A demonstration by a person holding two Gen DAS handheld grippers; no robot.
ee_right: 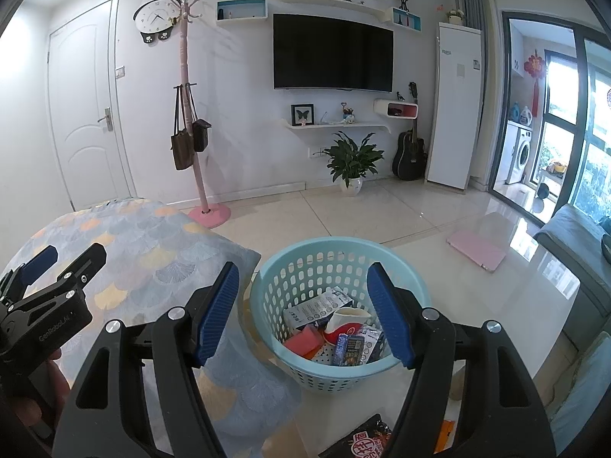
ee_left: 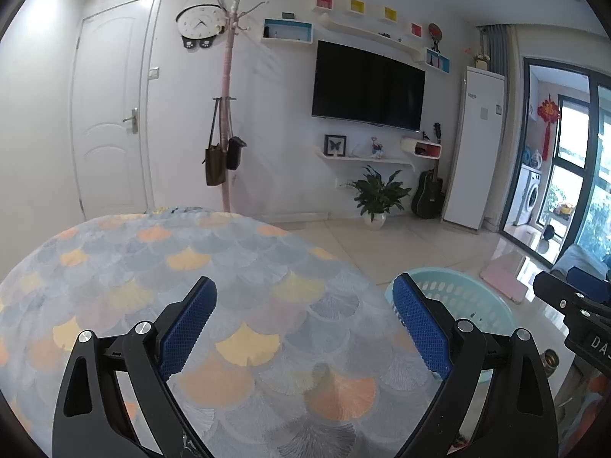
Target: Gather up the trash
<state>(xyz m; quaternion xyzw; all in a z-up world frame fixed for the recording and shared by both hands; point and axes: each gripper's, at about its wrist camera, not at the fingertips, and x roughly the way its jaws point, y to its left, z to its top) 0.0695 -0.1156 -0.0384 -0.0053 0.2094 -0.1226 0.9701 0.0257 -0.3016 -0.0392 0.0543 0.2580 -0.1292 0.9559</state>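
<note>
A light blue plastic basket [ee_right: 290, 267] stands on the floor beside the table and holds several pieces of trash [ee_right: 336, 328]: packets, a red item, a white cup. My right gripper [ee_right: 305, 305] is open and empty, hovering above the basket. My left gripper [ee_left: 305, 316] is open and empty above the table with the scale-patterned cloth [ee_left: 152, 259]. The basket's rim [ee_left: 469, 278] shows in the left wrist view to the right of the table. A dark red-printed wrapper [ee_right: 362, 442] lies on the floor at the bottom edge, near the basket.
A pink coat stand [ee_right: 191, 122] with bags stands behind the table. A potted plant [ee_right: 351, 164], a guitar [ee_right: 410, 156] and a tall white unit [ee_right: 456, 107] line the far wall. A pink mat [ee_right: 477, 253] lies on the tiled floor. A grey sofa [ee_right: 573, 252] is at right.
</note>
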